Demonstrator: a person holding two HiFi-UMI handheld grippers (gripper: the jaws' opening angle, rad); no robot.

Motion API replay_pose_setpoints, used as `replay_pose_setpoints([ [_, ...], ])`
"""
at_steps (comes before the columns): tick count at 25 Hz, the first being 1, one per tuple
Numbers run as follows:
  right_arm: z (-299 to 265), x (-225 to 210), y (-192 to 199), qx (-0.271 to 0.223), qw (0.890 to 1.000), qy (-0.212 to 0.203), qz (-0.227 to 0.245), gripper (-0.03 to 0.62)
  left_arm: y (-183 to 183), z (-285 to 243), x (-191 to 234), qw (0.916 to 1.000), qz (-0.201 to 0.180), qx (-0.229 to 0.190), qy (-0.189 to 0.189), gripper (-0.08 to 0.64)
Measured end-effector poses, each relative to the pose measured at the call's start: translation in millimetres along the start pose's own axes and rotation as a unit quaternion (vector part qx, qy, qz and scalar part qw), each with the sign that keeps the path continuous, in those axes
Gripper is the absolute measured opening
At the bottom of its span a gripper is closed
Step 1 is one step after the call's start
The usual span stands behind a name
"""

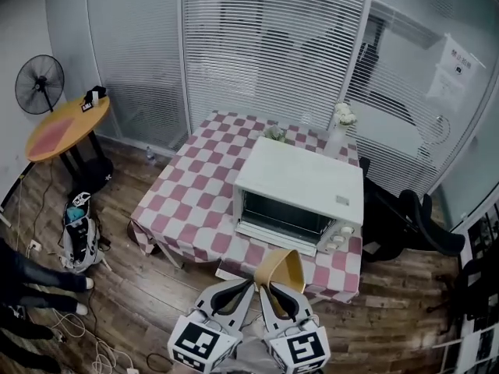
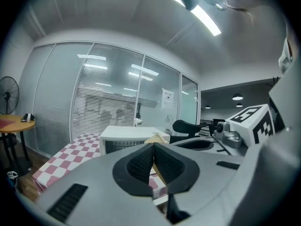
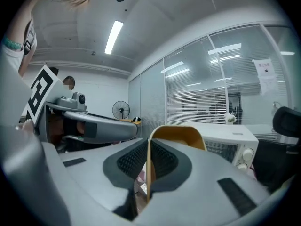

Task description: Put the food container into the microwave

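Observation:
My right gripper [image 1: 267,288] [image 3: 148,147] is shut on the rim of a tan food container [image 1: 281,273] [image 3: 181,135], held tilted on edge just in front of the table's near side. My left gripper [image 1: 248,287] [image 2: 153,147] sits close beside it on the left, shut with nothing between its pads; the container's edge [image 2: 157,138] shows just past them. The white microwave [image 1: 300,181] [image 2: 124,134] [image 3: 225,135] stands on the pink-checked table [image 1: 191,189], its dark front and knobs facing me. I cannot tell whether its door is open.
A vase of white flowers [image 1: 341,127] stands behind the microwave. A black office chair [image 1: 413,224] is at the table's right. On the left are a round orange table [image 1: 66,127], a fan [image 1: 39,84], a backpack [image 1: 78,236], floor cables and a person's legs [image 1: 31,283].

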State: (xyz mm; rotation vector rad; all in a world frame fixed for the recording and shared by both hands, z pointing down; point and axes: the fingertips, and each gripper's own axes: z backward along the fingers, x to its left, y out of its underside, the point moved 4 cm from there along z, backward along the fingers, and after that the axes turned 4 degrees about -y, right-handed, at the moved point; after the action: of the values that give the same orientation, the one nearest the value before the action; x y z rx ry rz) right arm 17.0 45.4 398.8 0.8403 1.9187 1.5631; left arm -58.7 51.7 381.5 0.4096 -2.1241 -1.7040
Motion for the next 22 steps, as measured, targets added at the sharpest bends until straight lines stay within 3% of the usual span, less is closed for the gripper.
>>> replay_pose_setpoints([
  [11,-56.4,-78.5,-7.6,0.003,1.0,-0.021,-0.004,0.012,-19.6,-87.2,36.9,0.9996,-0.001,0.021,-0.019,0.011],
  [22,-72.8,-116.0,0.4,0.04,0.997,-0.067,-0.017,0.012,-25.0,-143.8,48.0,0.9987,-0.005,0.034,-0.038,0.012],
])
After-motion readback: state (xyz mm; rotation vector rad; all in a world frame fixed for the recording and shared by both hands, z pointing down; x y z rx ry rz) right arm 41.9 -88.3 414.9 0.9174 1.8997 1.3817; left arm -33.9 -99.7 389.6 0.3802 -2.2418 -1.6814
